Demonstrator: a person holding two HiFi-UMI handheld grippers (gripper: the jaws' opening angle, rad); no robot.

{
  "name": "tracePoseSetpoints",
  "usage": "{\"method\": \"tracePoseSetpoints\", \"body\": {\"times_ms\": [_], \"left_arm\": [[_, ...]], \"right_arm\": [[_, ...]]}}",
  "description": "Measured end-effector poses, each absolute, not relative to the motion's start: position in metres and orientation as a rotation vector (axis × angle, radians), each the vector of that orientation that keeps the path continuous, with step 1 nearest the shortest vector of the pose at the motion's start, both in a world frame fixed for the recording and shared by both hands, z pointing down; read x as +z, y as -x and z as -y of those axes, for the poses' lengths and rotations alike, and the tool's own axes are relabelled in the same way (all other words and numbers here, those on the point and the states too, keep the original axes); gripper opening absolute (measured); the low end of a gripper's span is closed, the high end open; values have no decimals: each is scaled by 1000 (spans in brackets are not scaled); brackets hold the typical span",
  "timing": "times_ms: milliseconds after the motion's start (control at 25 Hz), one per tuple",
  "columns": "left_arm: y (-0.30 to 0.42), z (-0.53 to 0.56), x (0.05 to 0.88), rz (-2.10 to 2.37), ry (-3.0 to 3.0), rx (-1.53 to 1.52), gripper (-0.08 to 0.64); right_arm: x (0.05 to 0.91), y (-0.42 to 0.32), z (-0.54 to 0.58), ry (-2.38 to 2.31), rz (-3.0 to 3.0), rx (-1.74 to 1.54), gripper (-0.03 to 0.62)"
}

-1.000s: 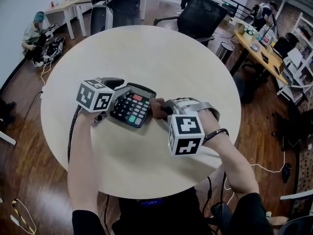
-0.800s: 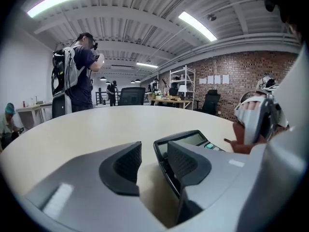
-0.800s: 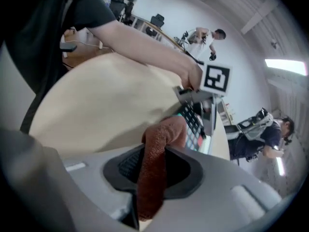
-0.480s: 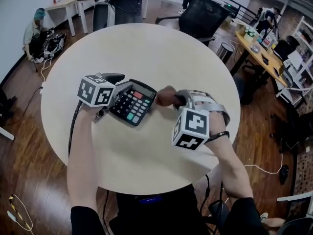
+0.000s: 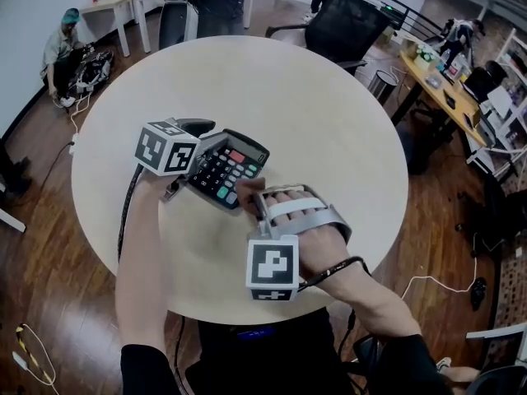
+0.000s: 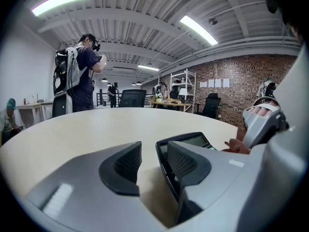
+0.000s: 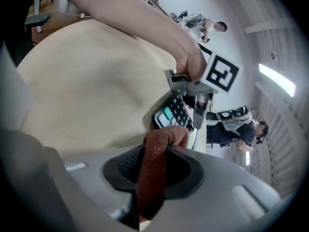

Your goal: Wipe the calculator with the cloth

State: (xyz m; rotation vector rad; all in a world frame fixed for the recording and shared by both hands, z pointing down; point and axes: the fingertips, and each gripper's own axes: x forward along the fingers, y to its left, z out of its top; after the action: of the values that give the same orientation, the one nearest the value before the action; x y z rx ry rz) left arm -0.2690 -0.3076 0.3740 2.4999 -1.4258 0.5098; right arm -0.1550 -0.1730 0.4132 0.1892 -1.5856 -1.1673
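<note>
A black calculator (image 5: 226, 171) with coloured keys lies on the round beige table (image 5: 313, 113), left of centre. My left gripper (image 5: 198, 141) sits at its left edge. In the left gripper view its jaws (image 6: 149, 161) stand apart: the calculator's rim (image 6: 186, 140) shows in the gap against the right pad, with bare table by the left pad. My right gripper (image 5: 251, 197) is shut on a rust-brown cloth (image 5: 245, 193) at the calculator's near right corner. In the right gripper view the cloth (image 7: 161, 139) is pinched between the pads (image 7: 126, 164), just short of the calculator (image 7: 174, 112).
A black cable (image 5: 128, 208) runs off the left gripper over the table's near edge. A black office chair (image 5: 346, 23) stands beyond the table. A person with a backpack (image 6: 79, 71) stands at the far side, and another person (image 5: 62, 44) sits on the floor at far left.
My right gripper with the cloth swung out to the calculator's right, then came back down to its near right corner, rolling its marker cube towards me. The left gripper and the calculator stayed put.
</note>
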Motion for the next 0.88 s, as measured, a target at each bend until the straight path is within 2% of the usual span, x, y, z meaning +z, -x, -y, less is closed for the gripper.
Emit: {"method": "tracePoseSetpoints", "body": {"times_ms": [240, 440, 520, 720, 880], "left_arm": [[271, 309, 376, 1429, -2496, 492, 149], [273, 310, 373, 1438, -2501, 444, 146], [276, 307, 372, 1416, -2501, 392, 170], [287, 252, 355, 1301, -2478, 260, 167], [258, 184, 363, 1014, -2398, 175, 150]], "right_arm": [[416, 173, 126, -63, 1699, -1128, 89], [397, 176, 106, 119, 2053, -843, 89], [373, 167, 142, 1, 2143, -775, 89], [321, 134, 281, -515, 2123, -762, 89], [352, 146, 324, -439, 2107, -646, 89]]}}
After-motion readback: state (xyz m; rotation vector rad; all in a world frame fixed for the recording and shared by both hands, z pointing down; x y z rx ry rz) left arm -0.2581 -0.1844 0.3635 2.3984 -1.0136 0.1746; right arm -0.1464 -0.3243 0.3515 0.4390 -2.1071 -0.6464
